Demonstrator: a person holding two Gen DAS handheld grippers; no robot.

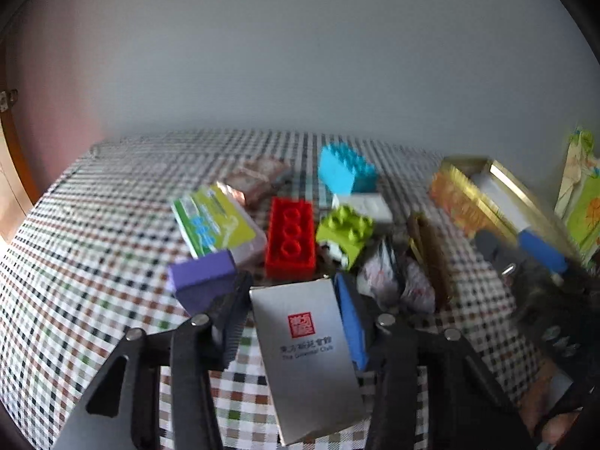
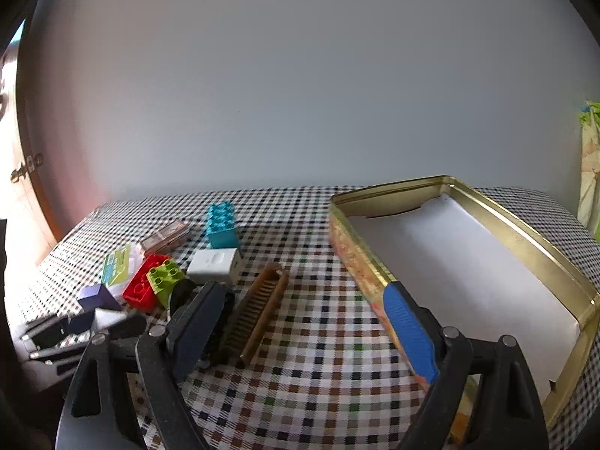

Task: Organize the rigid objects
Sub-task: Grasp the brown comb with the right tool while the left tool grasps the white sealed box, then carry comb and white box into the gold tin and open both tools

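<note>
The left gripper holds a silver box between its fingers, above the checked cloth. Just beyond are a red brick & green brick. The right gripper is wide open w/ nothing inside, beside the gold tin; a brown comb lies near.

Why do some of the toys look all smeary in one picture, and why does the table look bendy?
Left wrist view: motion blur smears the gold tin and blue brick; the silver card box between the jaws stays fairly sharp. Right wrist view: mostly crisp, comb clear, only the left edge blurs. Both views: fisheye lens curves the checked tablecloth; corners go dark.
</note>
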